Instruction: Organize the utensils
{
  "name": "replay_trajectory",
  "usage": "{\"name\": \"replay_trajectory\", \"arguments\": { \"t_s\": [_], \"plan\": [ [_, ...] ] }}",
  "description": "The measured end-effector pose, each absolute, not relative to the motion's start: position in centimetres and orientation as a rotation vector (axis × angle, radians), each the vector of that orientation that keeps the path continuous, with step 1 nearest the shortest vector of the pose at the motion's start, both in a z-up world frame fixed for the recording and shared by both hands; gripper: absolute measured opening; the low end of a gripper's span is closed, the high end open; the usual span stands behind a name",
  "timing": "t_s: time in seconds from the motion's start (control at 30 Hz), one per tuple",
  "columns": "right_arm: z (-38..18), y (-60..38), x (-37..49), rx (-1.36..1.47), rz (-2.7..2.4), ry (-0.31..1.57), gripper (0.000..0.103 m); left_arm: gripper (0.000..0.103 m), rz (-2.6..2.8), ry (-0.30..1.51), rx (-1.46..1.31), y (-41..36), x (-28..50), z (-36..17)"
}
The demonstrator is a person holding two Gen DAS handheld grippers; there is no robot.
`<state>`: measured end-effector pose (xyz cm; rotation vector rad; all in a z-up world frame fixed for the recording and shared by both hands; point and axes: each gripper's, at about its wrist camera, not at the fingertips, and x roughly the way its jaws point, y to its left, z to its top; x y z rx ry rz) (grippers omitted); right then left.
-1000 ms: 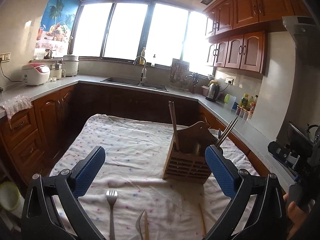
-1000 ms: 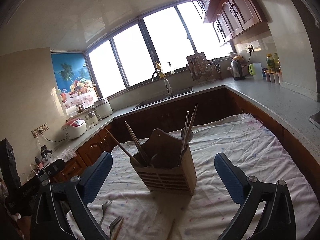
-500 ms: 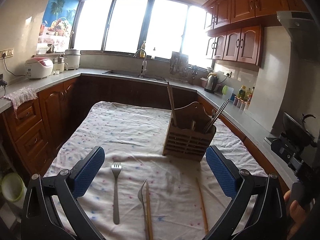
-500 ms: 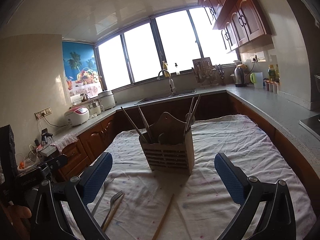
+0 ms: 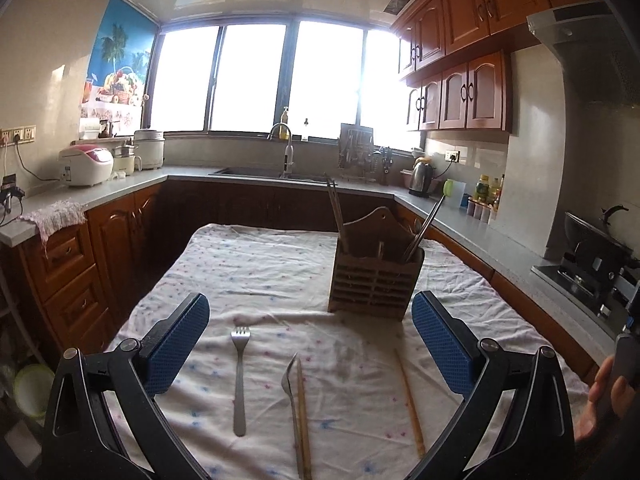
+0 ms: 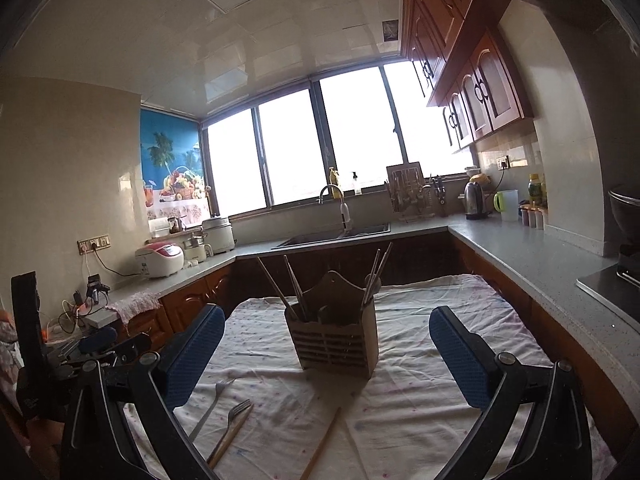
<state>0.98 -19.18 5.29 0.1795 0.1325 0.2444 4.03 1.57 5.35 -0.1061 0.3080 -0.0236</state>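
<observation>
The left tongs (image 5: 310, 334) hang wide apart and empty above the near edge of the worktop (image 5: 256, 264), which is covered by a white cloth with small coloured dots. Between their blue-padded fingers (image 5: 176, 344), going from the worktop's left side to its right, lie a silver metal fork (image 5: 239, 376) with tines pointing to the far edge, then a second silver fork (image 5: 293, 396) touching a light wooden chopstick (image 5: 303, 412) along its length, then a single wooden chopstick (image 5: 409, 396) well apart from them. Further toward the far right of the worktop stands an upright slatted wooden utensil holder (image 5: 374, 276), with wooden chopsticks (image 5: 335, 208) leaning out of its left compartment and metal chopsticks (image 5: 426, 224) out of its right one.

The right tongs (image 6: 326, 354) are likewise spread wide with nothing between them, held over the near edge and facing the same holder (image 6: 334, 340), which stands near the worktop's middle in this view.
</observation>
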Motion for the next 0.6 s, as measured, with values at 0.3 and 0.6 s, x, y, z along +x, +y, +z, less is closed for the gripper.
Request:
{"name": "replay_trajectory", "arguments": {
  "t_s": [0.3,0.6],
  "plan": [
    [-2.3,-17.6,0.4,0.123,0.190,0.173,0.103,0.103,0.032,0.316,-0.090,1.8,2.4,0.4],
    [-4.4,-17.1,-1.4,0.078,0.175,0.179,0.103,0.103,0.029,0.339,-0.019,0.3,1.1,-1.4]
  ]
}}
